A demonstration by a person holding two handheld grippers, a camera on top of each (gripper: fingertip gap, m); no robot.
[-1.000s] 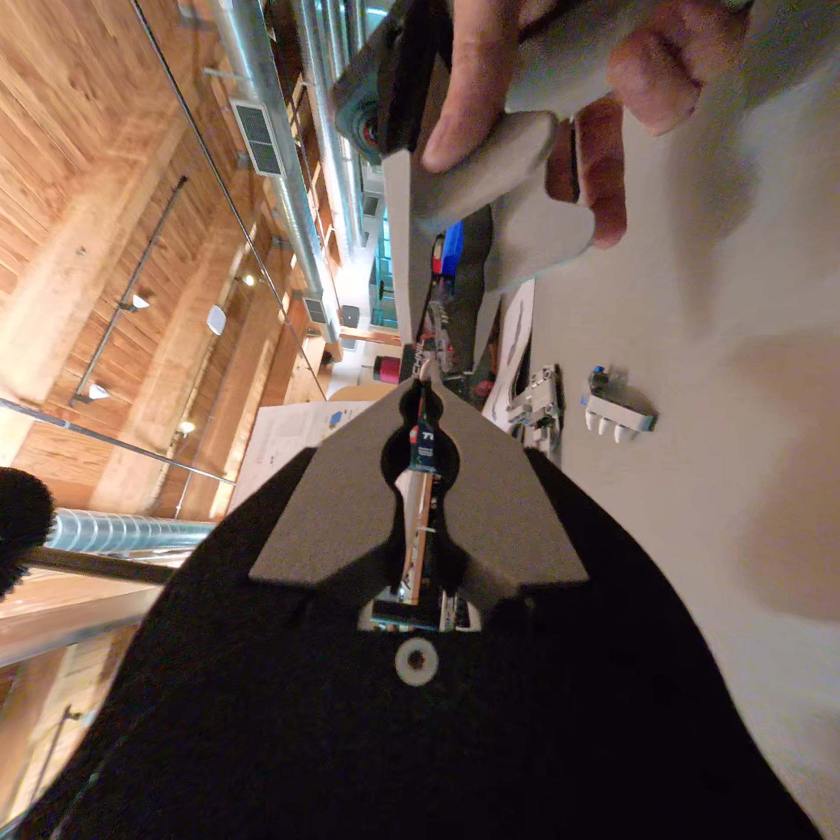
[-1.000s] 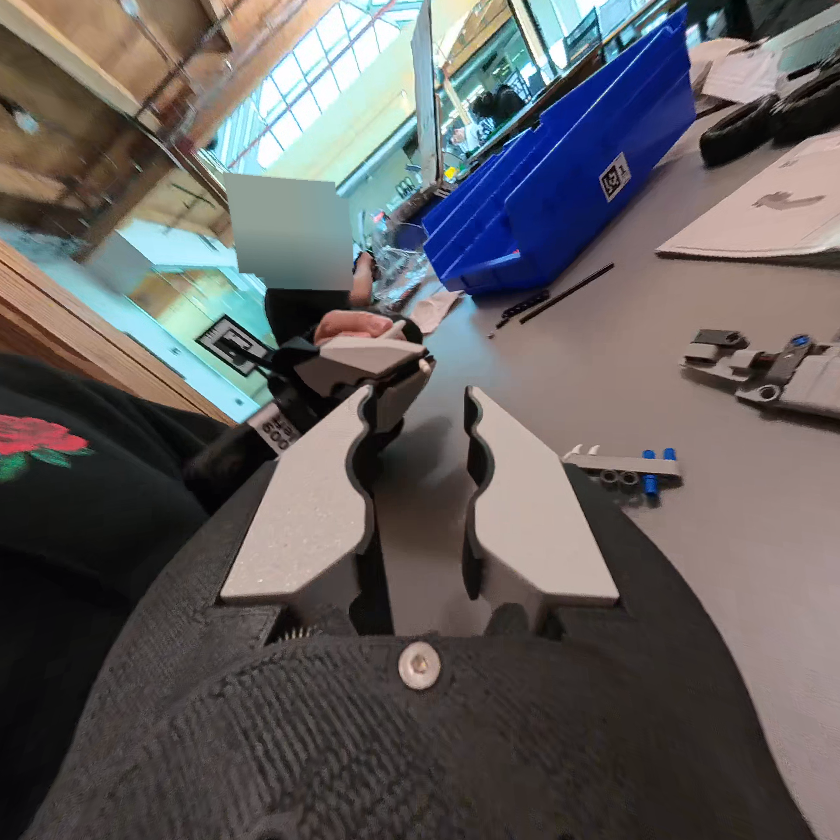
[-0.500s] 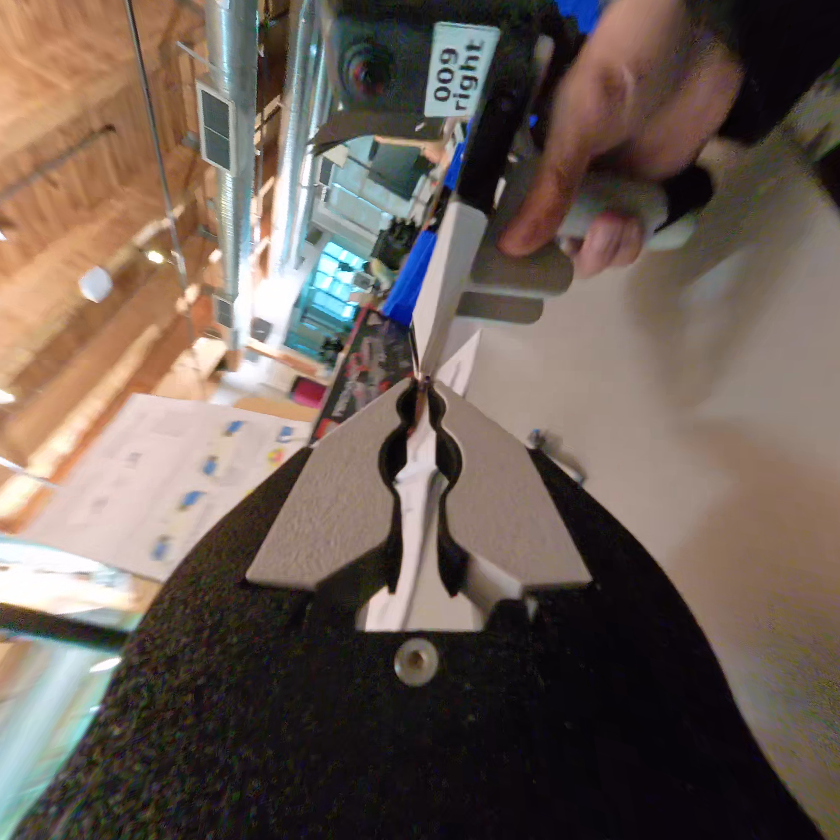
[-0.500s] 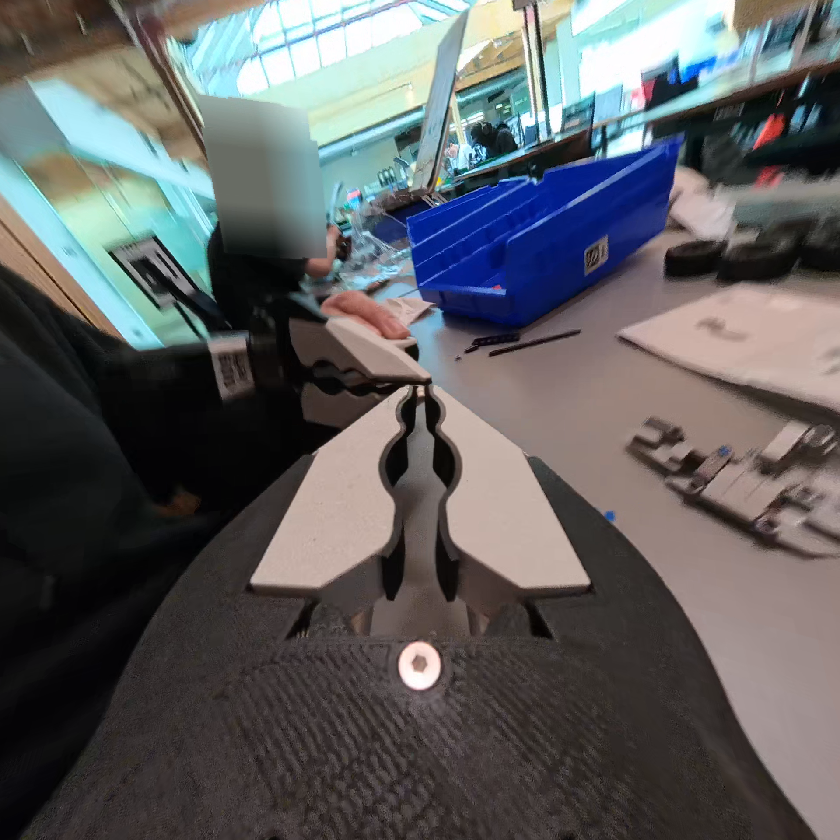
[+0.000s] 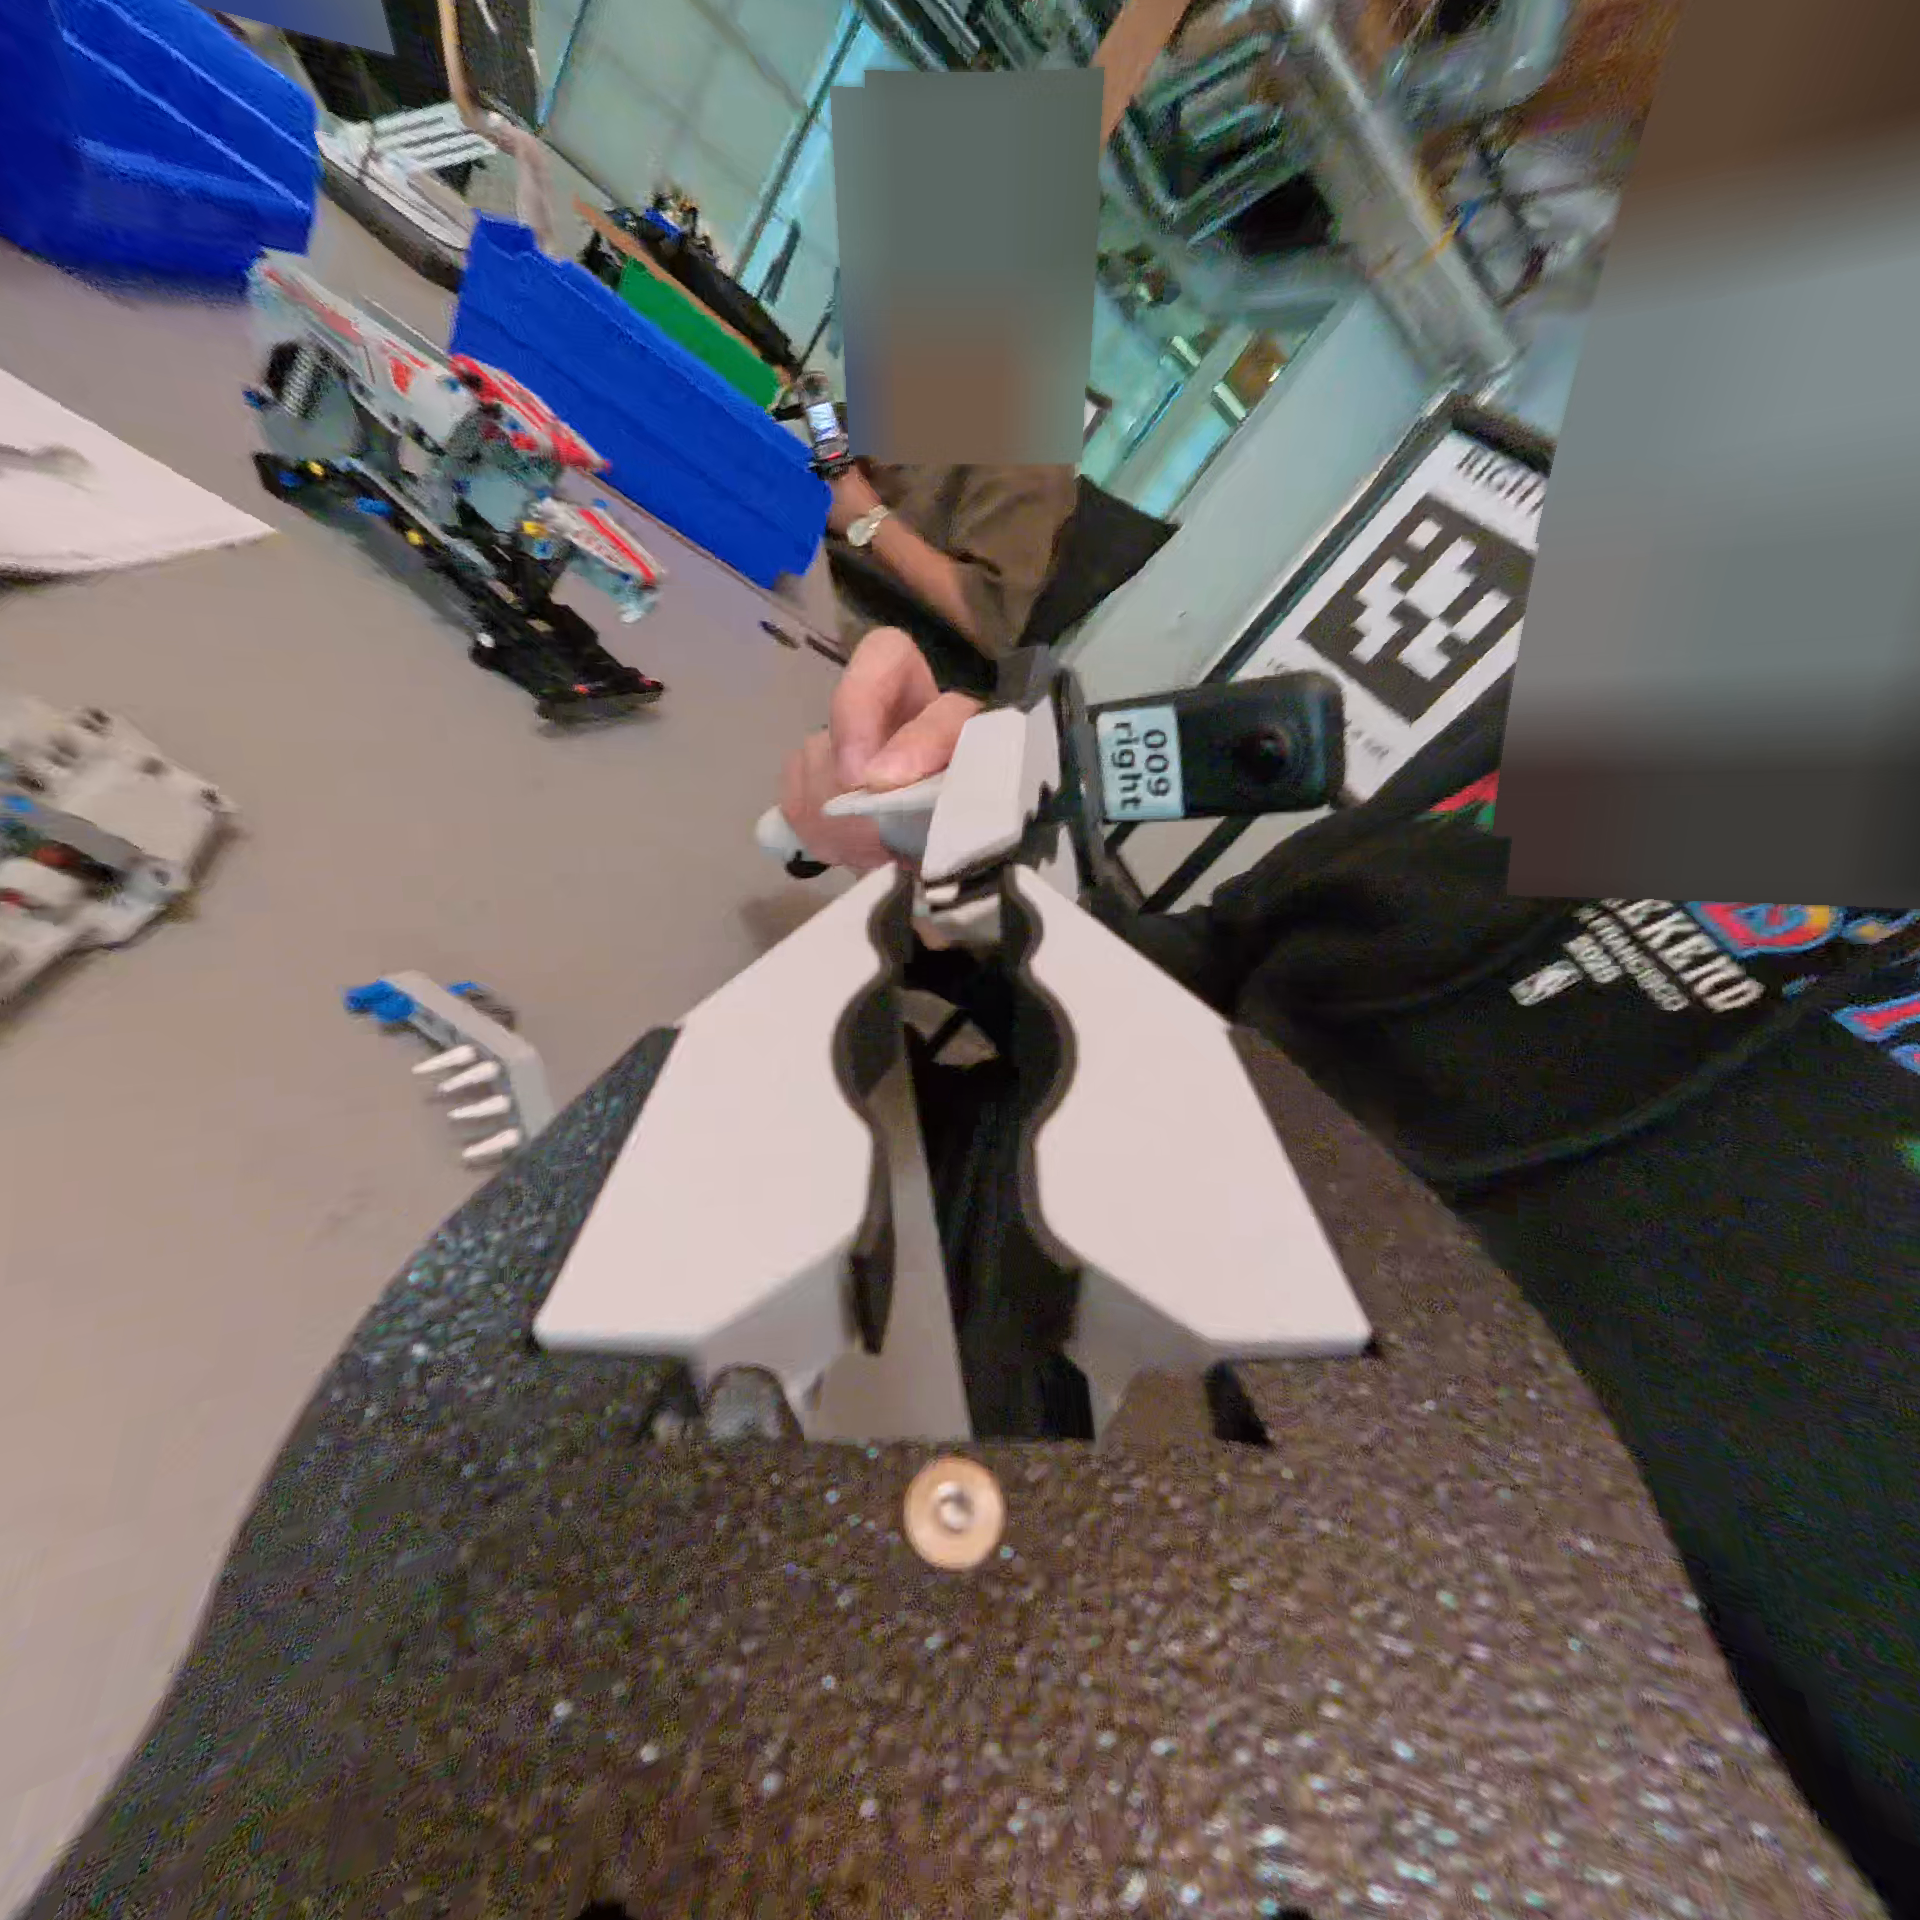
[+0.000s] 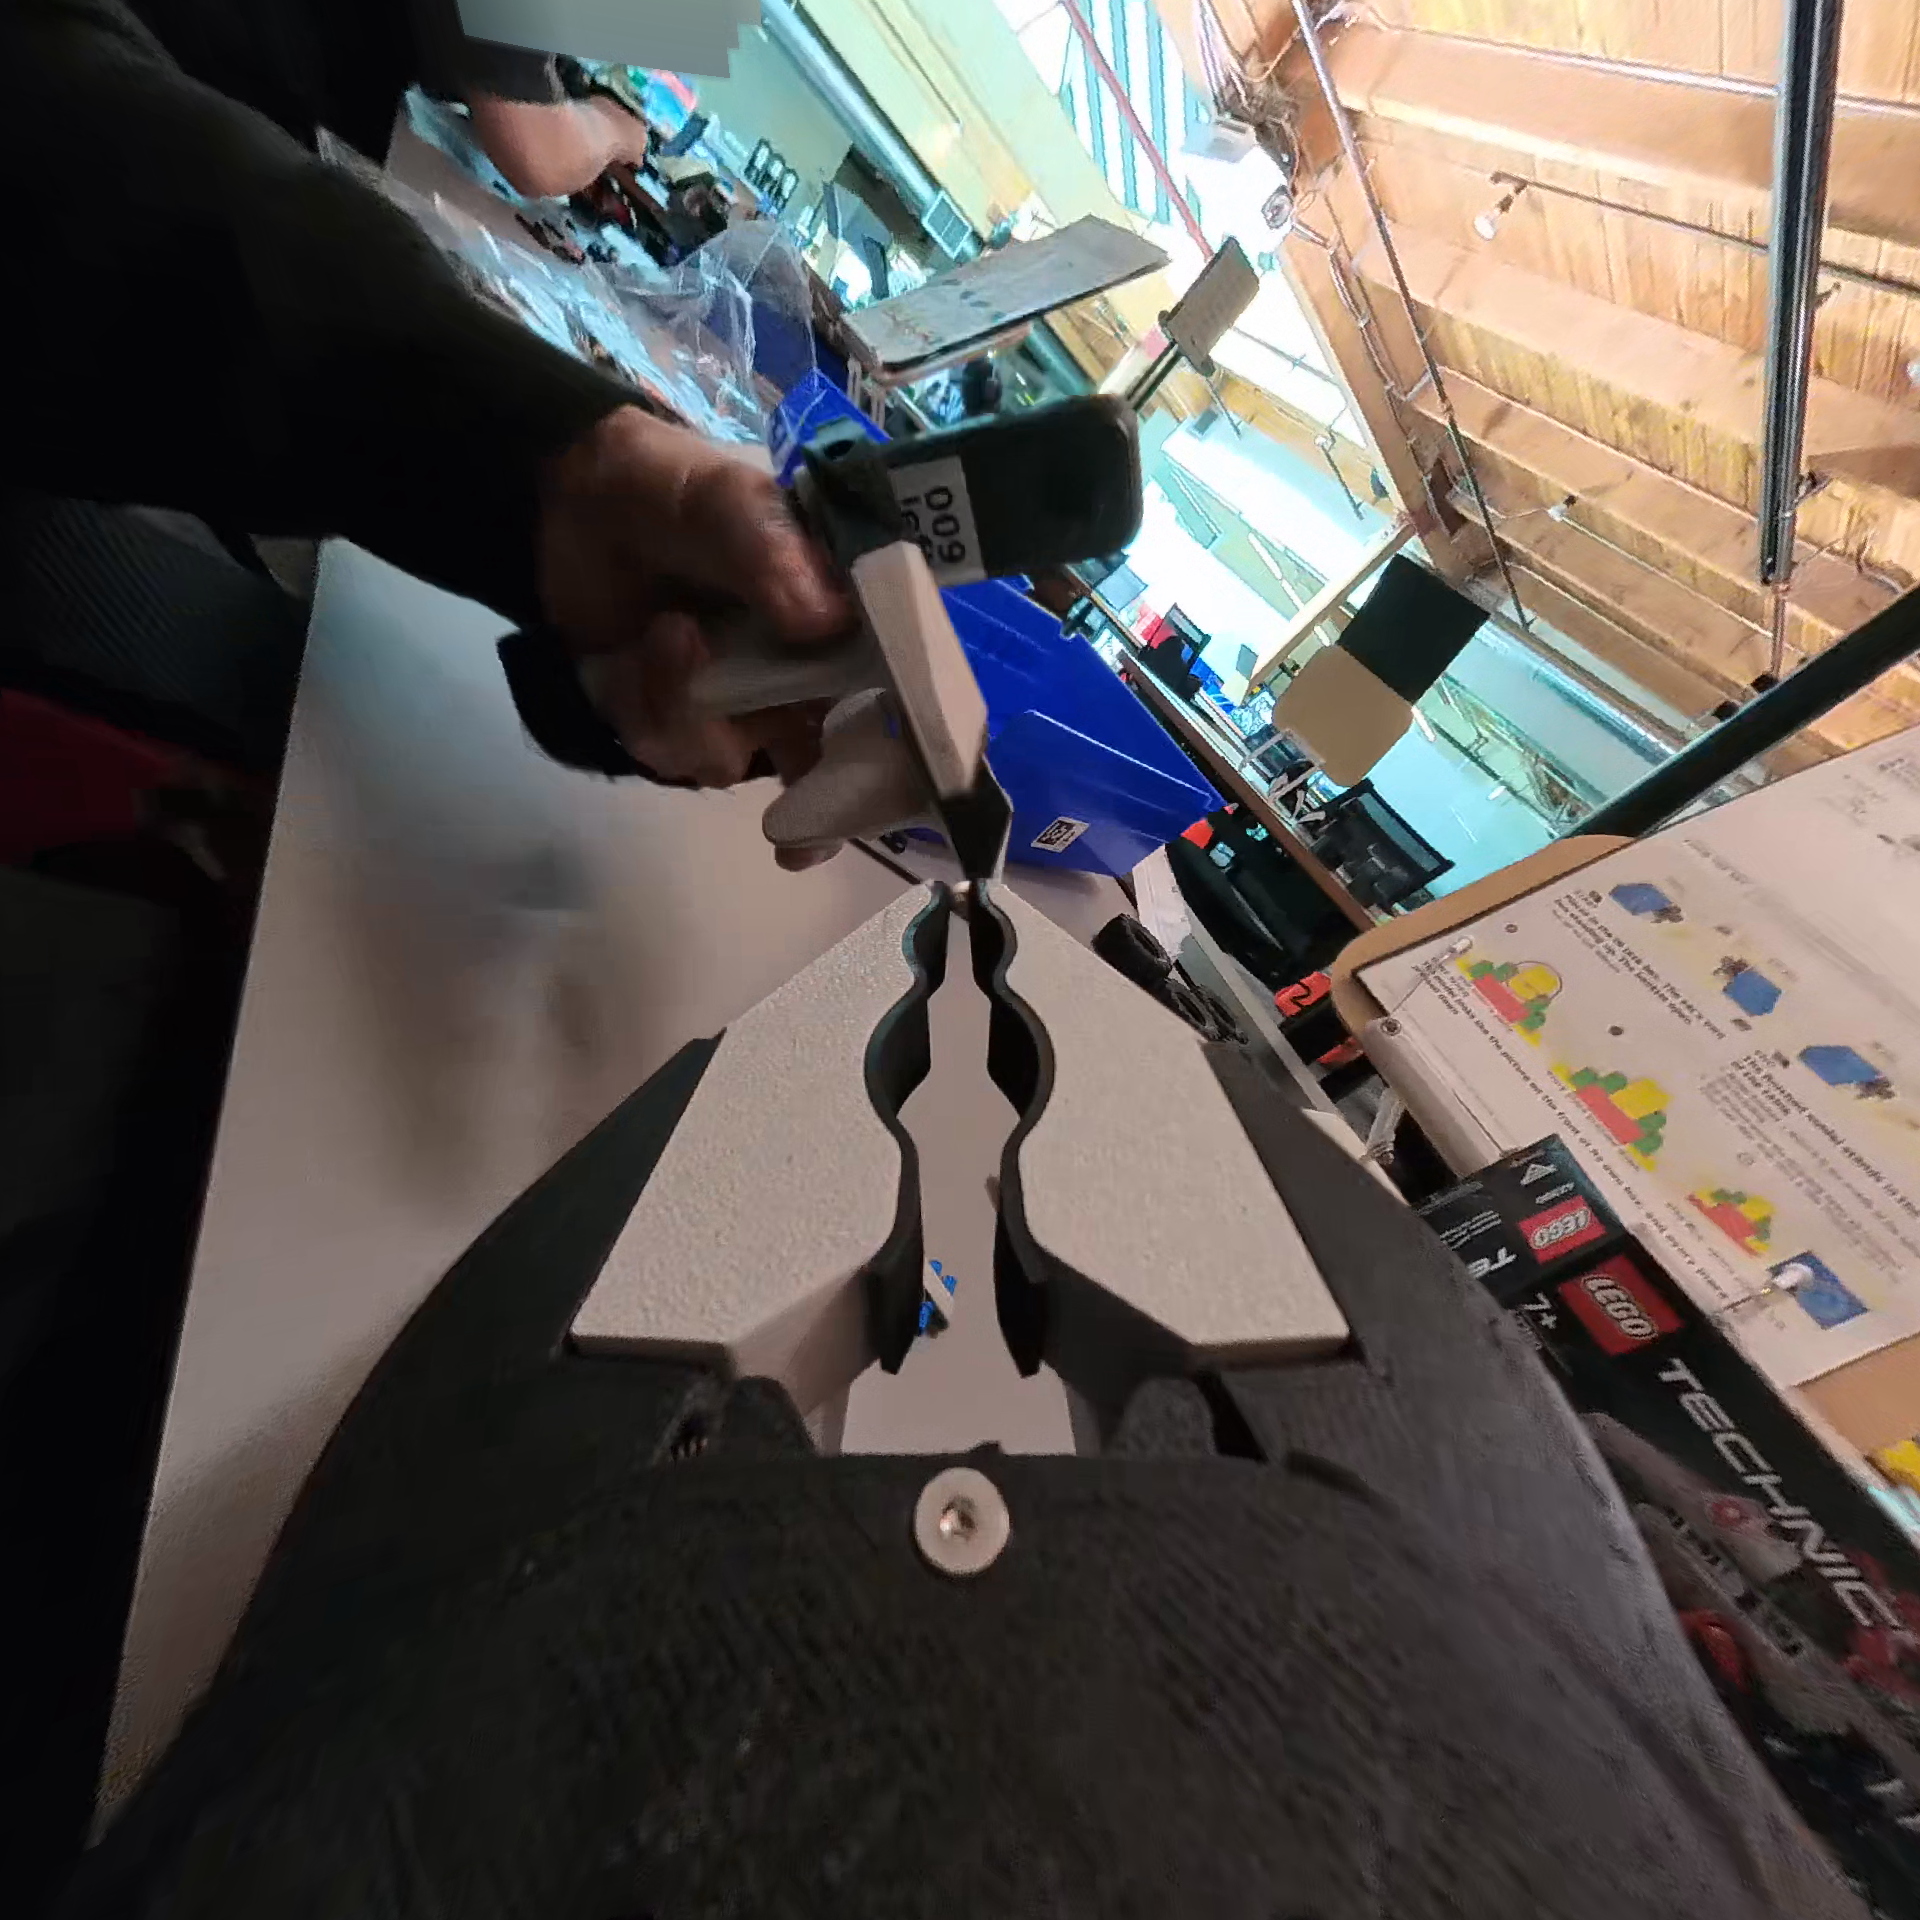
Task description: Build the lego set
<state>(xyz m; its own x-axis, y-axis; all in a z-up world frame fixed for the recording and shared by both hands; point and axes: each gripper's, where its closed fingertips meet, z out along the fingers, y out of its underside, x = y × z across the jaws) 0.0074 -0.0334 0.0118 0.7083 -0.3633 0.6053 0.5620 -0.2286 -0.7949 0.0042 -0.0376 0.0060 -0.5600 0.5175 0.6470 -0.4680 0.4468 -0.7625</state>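
Both tools are lifted above the grey tabletop (image 5: 312,810) and meet tip to tip near the edge where the person sits. I judge the step to be a hand-over or an alignment of some very small part in the air. The left gripper (image 5: 956,888) has its claw apart, with a clear gap along the whole length. The right gripper (image 6: 961,896) has its tips almost together, and I cannot tell if a piece is pinched there. To do this well, the tips should be kept on one line and brought together slowly. One claw should let go only when the other has a firm hold, because a small part dropped from here could bounce over the edge. The task's things lie on the tabletop. The half-built model (image 5: 447,488) in red, white and grey stands toward the far edge beside the blue bins (image 5: 644,416). A grey assembly (image 5: 83,831) is at the left. A small toothed piece (image 5: 457,1049) with blue pins lies nearer to the person. Only the left wrist view shows these parts and the right hand (image 5: 873,748). Only the right wrist view shows the left hand (image 6: 675,613), the set's box (image 6: 1621,1320) and the picture board (image 6: 1714,1039) above it.
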